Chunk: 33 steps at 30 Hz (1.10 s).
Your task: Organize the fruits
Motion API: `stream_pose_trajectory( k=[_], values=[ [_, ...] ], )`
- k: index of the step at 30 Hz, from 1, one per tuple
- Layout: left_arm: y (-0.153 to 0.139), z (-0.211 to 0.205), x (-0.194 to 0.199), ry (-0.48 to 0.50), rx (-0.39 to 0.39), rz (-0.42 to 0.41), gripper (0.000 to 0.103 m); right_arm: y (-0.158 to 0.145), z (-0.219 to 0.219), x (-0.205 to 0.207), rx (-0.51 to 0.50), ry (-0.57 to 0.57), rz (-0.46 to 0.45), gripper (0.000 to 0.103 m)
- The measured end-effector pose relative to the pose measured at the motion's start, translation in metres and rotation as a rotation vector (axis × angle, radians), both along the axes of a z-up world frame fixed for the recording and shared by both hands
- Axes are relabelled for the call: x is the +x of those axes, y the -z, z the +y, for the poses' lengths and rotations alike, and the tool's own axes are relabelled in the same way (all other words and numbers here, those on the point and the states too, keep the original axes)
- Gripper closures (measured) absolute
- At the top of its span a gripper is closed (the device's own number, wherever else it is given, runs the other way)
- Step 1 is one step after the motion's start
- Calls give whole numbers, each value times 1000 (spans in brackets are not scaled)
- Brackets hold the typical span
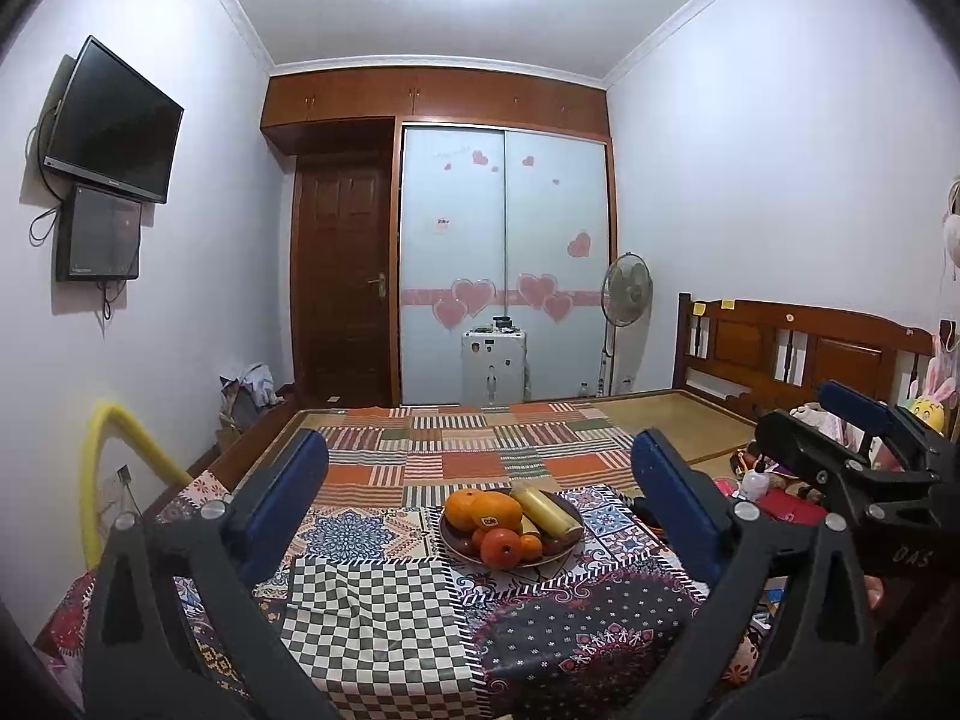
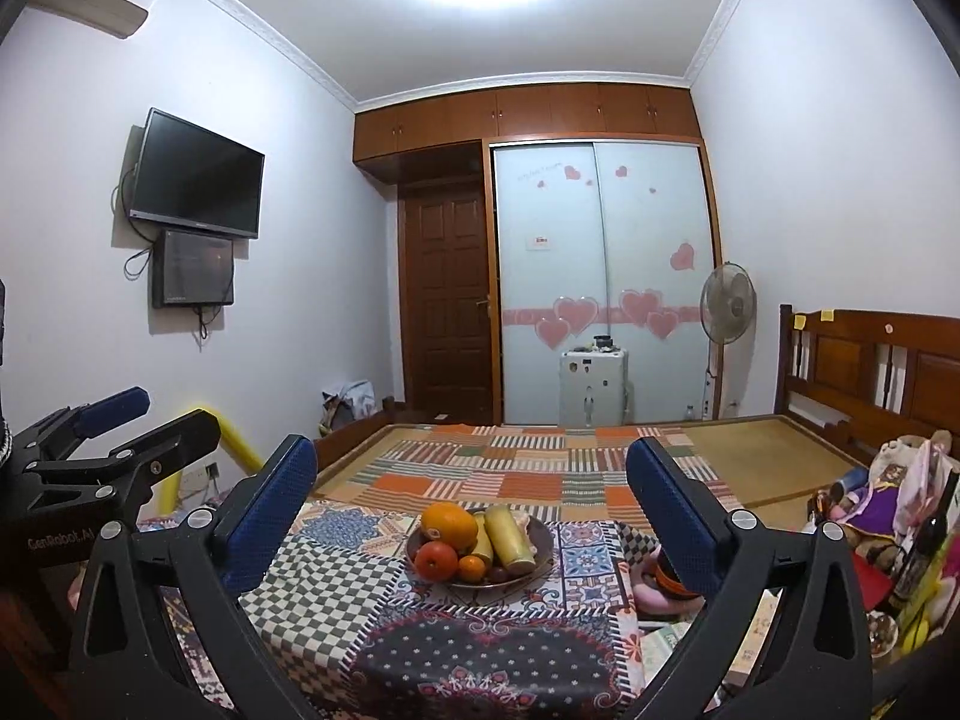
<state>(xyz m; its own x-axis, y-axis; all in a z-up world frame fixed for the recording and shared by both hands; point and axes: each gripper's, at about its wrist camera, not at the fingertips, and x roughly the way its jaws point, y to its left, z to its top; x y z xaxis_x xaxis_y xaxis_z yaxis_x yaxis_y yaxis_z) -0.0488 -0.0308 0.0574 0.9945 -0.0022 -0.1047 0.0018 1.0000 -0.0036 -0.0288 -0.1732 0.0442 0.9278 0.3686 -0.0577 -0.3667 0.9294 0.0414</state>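
A dark plate (image 1: 567,549) of fruit stands mid-table on a patterned cloth (image 1: 372,612). It holds a large orange (image 1: 483,510), a red round fruit (image 1: 501,547), a small orange (image 1: 531,545) and long yellow fruit (image 1: 549,510). My left gripper (image 1: 480,444) is open wide, short of the plate, with nothing between its blue pads (image 1: 288,486). The right wrist view shows the same plate (image 2: 543,540), orange (image 2: 449,525) and red fruit (image 2: 436,560). My right gripper (image 2: 471,450) is also open and empty. Each gripper appears in the other's view: right gripper (image 1: 795,411), left gripper (image 2: 177,411).
Behind the table lies a bed with a patchwork cover (image 1: 468,450) and a wooden headboard (image 2: 870,372). Soft toys and clutter (image 2: 888,492) crowd the right side. A yellow padded bar (image 1: 102,468) stands at the left. A fan (image 2: 727,303) and a white box (image 2: 593,387) stand by the wardrobe.
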Motion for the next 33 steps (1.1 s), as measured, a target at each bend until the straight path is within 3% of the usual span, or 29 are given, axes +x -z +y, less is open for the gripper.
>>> stream_pose_trajectory(
  k=[33],
  values=[
    [5,-1,3,38,-3,14,0,-3,-3,-2,3,11,-8,0]
  ],
)
